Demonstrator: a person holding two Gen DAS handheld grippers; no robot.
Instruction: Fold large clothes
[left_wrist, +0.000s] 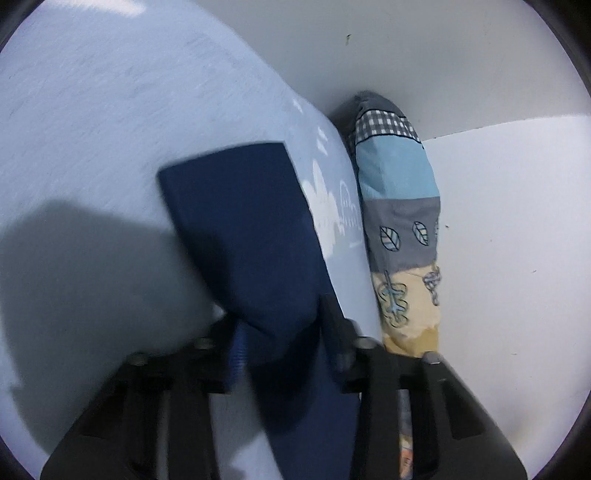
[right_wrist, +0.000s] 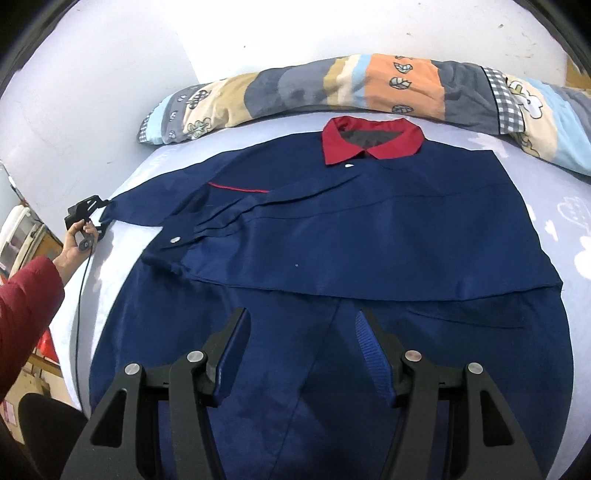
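Note:
A large navy jacket (right_wrist: 369, 229) with a red collar (right_wrist: 373, 142) lies spread on a pale blue bed sheet (right_wrist: 576, 229). One sleeve is folded across its front. My right gripper (right_wrist: 303, 332) is open and empty, hovering over the jacket's lower part. My left gripper (left_wrist: 280, 332) is shut on the navy sleeve (left_wrist: 251, 236), with the cuff end sticking out ahead of the fingers. In the right wrist view the left gripper (right_wrist: 86, 214) is at the bed's left edge, pulling that sleeve (right_wrist: 147, 206) outward.
A long patchwork pillow (right_wrist: 332, 88) lies along the head of the bed against a white wall; it also shows in the left wrist view (left_wrist: 402, 221). The person's red-sleeved arm (right_wrist: 26, 299) is at the left. Shelves stand beyond the bed's left edge.

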